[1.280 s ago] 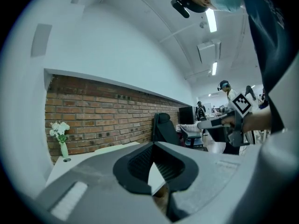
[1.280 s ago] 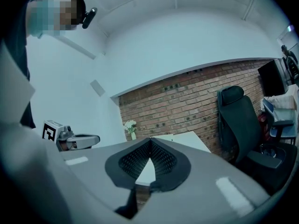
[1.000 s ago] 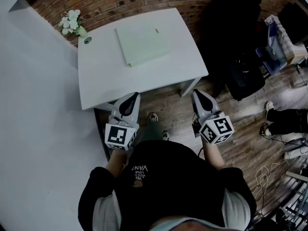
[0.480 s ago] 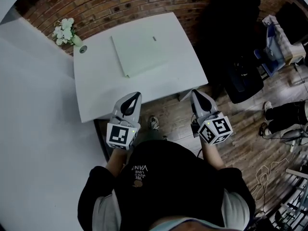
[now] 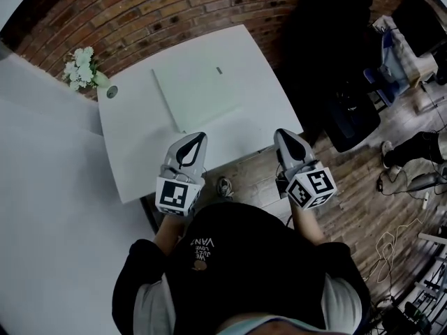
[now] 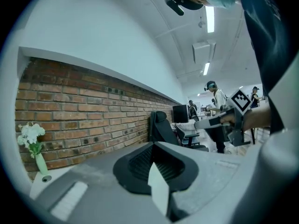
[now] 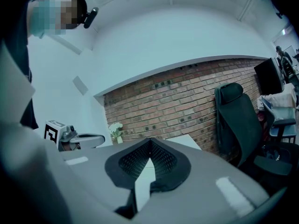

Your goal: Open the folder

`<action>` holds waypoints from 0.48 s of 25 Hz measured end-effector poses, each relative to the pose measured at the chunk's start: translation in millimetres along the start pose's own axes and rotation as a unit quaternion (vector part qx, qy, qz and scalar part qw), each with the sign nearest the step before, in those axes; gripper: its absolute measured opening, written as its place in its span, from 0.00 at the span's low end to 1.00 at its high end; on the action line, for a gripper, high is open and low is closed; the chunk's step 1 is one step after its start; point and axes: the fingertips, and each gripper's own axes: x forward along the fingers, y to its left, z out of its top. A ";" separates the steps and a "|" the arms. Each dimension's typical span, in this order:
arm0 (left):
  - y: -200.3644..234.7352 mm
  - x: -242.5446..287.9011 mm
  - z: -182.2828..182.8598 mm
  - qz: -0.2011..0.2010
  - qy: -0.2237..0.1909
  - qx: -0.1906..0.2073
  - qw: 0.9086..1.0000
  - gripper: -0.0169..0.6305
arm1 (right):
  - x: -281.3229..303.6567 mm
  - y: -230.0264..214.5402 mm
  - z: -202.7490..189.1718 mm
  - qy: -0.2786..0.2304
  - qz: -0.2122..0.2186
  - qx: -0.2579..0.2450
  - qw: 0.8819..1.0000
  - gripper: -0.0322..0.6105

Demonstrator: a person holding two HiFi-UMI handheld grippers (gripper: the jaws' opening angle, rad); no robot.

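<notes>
Not started: folder (image 5: 209, 93) lies flat, apparently closed, on the desk (image 5: 129, 166) just ahead of left gripper (image 5: 198, 137) and right gripper (image 5: 281, 132), both fingers pinched together, empty.

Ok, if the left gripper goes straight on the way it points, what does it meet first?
Likely the folder on the table: the left gripper points over its near edge, though height is unclear.

An office, shown by swivel chair (image 7: 236, 120) and monitor (image 7: 267, 77).
</notes>
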 end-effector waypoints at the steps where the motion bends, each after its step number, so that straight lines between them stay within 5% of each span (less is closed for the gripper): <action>1: 4.1 4.1 -0.7 -0.005 0.000 0.005 1.000 0.03 | 5.0 -0.8 0.2 -0.001 -0.003 0.000 1.000 0.05; 12: 54.6 29.8 -4.0 -0.027 -0.003 0.031 0.999 0.03 | 54.4 1.0 0.5 0.002 -0.015 -0.003 1.000 0.05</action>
